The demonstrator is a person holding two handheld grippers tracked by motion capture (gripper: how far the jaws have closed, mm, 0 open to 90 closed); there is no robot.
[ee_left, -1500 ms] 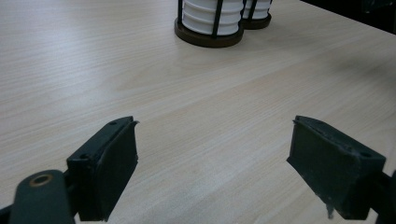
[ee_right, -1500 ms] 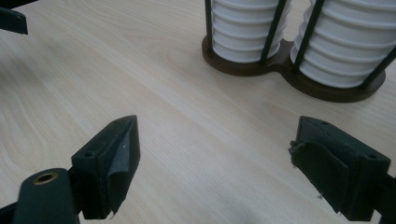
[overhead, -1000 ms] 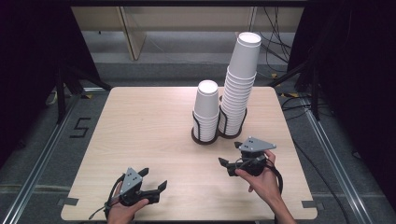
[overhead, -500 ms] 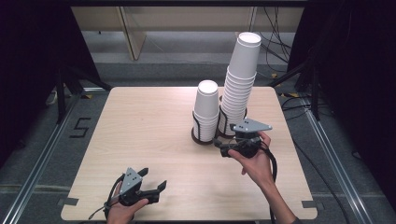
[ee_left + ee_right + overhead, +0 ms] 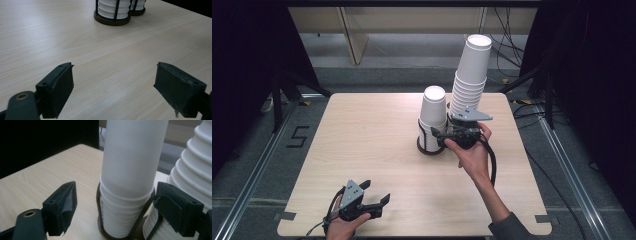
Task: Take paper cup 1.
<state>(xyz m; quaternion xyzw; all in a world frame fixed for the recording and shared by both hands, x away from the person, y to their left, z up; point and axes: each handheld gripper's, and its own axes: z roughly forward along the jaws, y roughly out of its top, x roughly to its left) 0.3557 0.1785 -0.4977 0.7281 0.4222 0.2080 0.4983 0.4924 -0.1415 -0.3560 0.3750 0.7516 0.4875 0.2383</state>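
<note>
Right hand-held gripper [image 5: 443, 137]: jaws wide apart, nothing held, mouth levelled at the shorter cup stack [image 5: 130, 180], which stands in its wire holder [image 5: 430, 148] mid-bench beside the taller stack [image 5: 470, 75]; pads not touching the cups. Step judged: approach for a pick; next, advance around the stack's top cup, close gently, lift straight up. Left hand-held gripper [image 5: 377, 202]: idle at the bench's [image 5: 362, 130] near edge, jaws parted, empty.

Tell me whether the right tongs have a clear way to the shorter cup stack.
Probably yes. The right tongs stand open right by the shorter cup stack, facing it with nothing between. The holder's black bars ring its lower cups, so the bare upper cup looks easiest to grip.
</note>
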